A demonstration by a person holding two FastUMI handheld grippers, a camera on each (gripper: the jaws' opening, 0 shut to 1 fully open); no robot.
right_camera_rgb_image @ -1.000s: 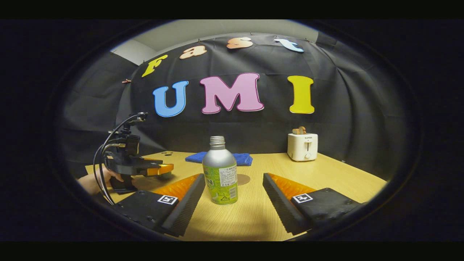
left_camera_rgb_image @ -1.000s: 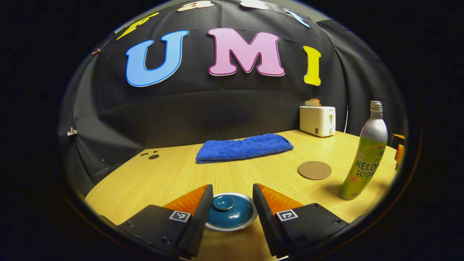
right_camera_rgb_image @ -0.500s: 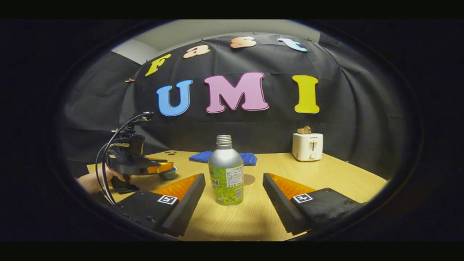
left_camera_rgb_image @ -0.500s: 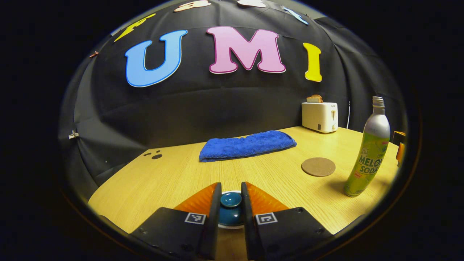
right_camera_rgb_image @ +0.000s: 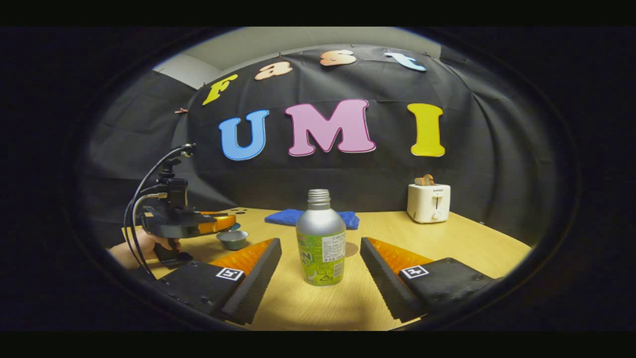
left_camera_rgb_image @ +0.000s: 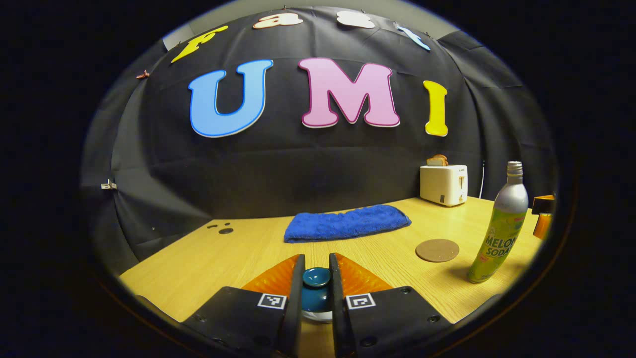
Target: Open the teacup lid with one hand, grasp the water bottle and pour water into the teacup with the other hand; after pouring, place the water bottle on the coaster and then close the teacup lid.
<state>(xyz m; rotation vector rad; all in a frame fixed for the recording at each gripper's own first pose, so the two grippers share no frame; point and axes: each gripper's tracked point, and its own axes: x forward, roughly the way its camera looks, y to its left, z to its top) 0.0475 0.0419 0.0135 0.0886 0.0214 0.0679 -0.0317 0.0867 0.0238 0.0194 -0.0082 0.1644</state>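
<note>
My left gripper (left_camera_rgb_image: 316, 262) is shut on the knob of the dark blue teacup lid (left_camera_rgb_image: 316, 294). In the right gripper view that left gripper (right_camera_rgb_image: 217, 223) hovers just above the open grey teacup (right_camera_rgb_image: 233, 239), with the lid lifted clear of it. The green and silver water bottle (right_camera_rgb_image: 321, 239) stands upright with no cap, a little ahead of my right gripper (right_camera_rgb_image: 320, 244). That gripper is open, its fingers on either side of the bottle and apart from it. The bottle (left_camera_rgb_image: 498, 233) also stands at the right in the left gripper view, next to the round brown coaster (left_camera_rgb_image: 437, 249).
A folded blue towel (left_camera_rgb_image: 348, 223) lies toward the back of the wooden table (left_camera_rgb_image: 223, 258). A white toaster (left_camera_rgb_image: 443, 184) with toast stands at the back right. A hand (right_camera_rgb_image: 144, 244) holds the left gripper at the table's left edge. The coaster (right_camera_rgb_image: 352, 248) peeks out behind the bottle.
My left gripper closed on the lid knob and lifted the lid off the teacup, which now stands uncovered. My right gripper stayed open and shifted slightly relative to the bottle.
</note>
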